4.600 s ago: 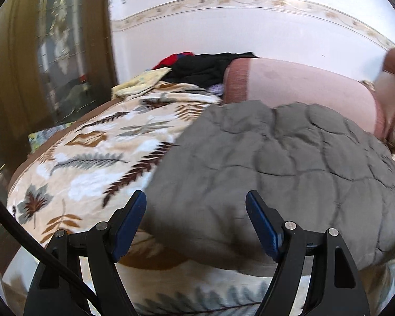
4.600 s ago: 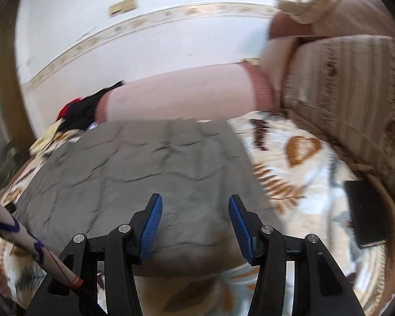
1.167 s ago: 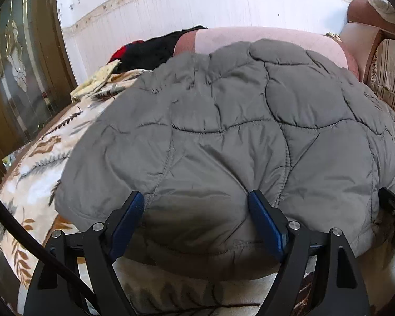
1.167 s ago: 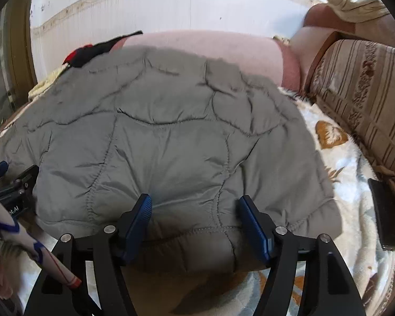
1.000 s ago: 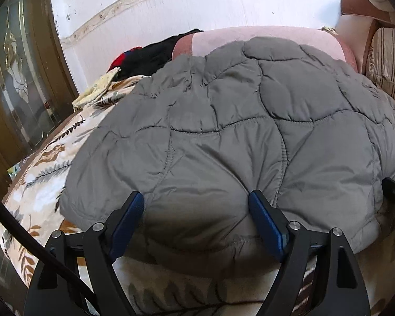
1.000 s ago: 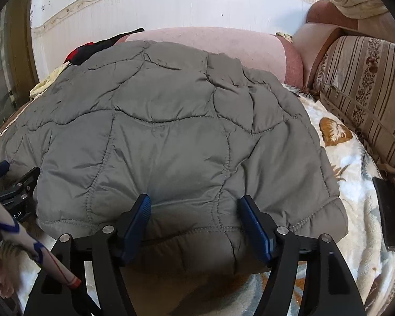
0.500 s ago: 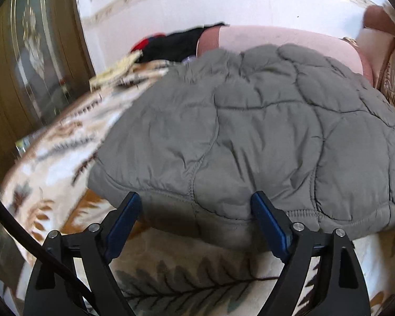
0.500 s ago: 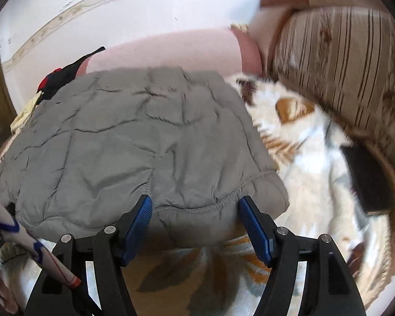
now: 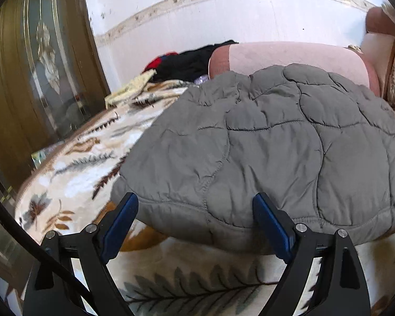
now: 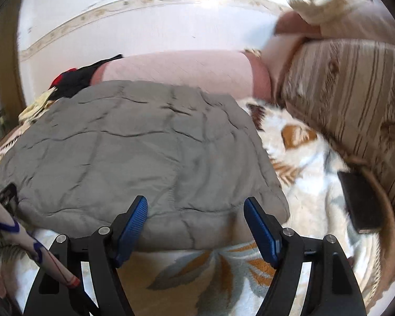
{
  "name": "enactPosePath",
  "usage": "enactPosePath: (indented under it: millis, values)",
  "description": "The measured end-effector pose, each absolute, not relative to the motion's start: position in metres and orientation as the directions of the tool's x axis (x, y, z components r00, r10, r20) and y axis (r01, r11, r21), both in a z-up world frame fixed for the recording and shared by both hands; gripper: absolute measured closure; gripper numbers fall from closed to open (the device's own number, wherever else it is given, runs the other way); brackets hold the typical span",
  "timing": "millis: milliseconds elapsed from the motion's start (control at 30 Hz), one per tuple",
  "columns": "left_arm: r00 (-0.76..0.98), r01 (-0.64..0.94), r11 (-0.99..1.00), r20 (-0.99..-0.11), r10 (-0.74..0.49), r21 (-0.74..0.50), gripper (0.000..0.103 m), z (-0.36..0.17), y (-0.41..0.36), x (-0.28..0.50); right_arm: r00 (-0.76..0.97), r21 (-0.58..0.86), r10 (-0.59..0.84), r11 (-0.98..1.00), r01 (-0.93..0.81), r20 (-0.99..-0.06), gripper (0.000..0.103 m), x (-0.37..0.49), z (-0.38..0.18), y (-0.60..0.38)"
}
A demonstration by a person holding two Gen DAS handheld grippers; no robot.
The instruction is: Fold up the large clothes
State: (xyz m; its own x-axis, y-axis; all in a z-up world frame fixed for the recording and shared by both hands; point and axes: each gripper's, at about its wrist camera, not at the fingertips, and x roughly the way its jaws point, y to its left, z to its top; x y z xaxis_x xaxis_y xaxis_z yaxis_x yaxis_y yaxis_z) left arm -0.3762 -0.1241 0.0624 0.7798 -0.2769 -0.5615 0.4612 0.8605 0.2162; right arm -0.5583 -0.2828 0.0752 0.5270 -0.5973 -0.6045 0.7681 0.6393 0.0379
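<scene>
we see a grey quilted padded jacket (image 9: 271, 144) lying folded and puffy on a cream plush blanket with brown and grey leaf prints (image 9: 73, 163), its far edge up against a long pink bolster cushion (image 9: 289, 58) by the white wall. our left gripper (image 9: 194, 223) hovers at the jacket's near hem with its blue-padded jaws opening, the hem sitting in the gap but neither pad pressing on it. our right gripper (image 10: 194, 223) does the same at the other end of the hem: jaws opening, cloth between them, nothing gripped. a heap of black and red clothes (image 9: 189, 62) lies past the bolster's left end (the right view is a little blurred), and a dark flat rectangular object (image 10: 360, 202) rests on the blanket beside a striped brown sofa back (image 10: 355, 100).
</scene>
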Motion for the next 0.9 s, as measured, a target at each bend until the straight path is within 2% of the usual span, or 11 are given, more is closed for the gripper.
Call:
enactPosePath:
  millis: [200, 300, 400, 500, 600, 700, 900]
  values:
    - [0.699, 0.494, 0.856, -0.654, -0.288, 0.151, 0.014, 0.046, -0.127, -0.350, 0.523, -0.010, -0.554, 0.693, 0.721, -0.648, 0.023, -0.535, 0.068, -0.279]
    - [0.676, 0.493, 0.864, -0.670, -0.306, 0.103, 0.011, 0.040, -0.121, -0.345, 0.516, 0.037, -0.514, 0.684, 0.729, -0.685, 0.023, -0.532, 0.057, -0.289]
    - [0.675, 0.516, 0.849, -0.662, -0.325, 0.109, 0.011, 0.037, -0.118, -0.349, 0.504, 0.026, -0.508, 0.686, 0.728, -0.698, 0.022, -0.530, 0.051, -0.289]
    - [0.657, 0.522, 0.851, -0.667, -0.352, 0.065, 0.011, 0.033, -0.110, -0.348, 0.503, 0.007, -0.522, 0.689, 0.724, -0.689, 0.022, -0.530, 0.050, -0.286]
    - [0.645, 0.519, 0.854, -0.672, -0.364, 0.036, 0.011, 0.037, -0.107, -0.347, 0.525, -0.024, -0.582, 0.684, 0.730, -0.621, 0.026, -0.533, 0.061, -0.272]
    - [0.648, 0.516, 0.855, -0.673, -0.357, 0.043, 0.011, 0.035, -0.109, -0.346, 0.548, -0.105, -0.612, 0.716, 0.690, -0.571, 0.026, -0.526, 0.065, -0.257]
    - [0.674, 0.509, 0.853, -0.669, -0.315, 0.111, 0.009, 0.033, -0.118, -0.348, 0.536, -0.063, -0.535, 0.744, 0.665, -0.653, 0.026, -0.517, 0.046, -0.267]
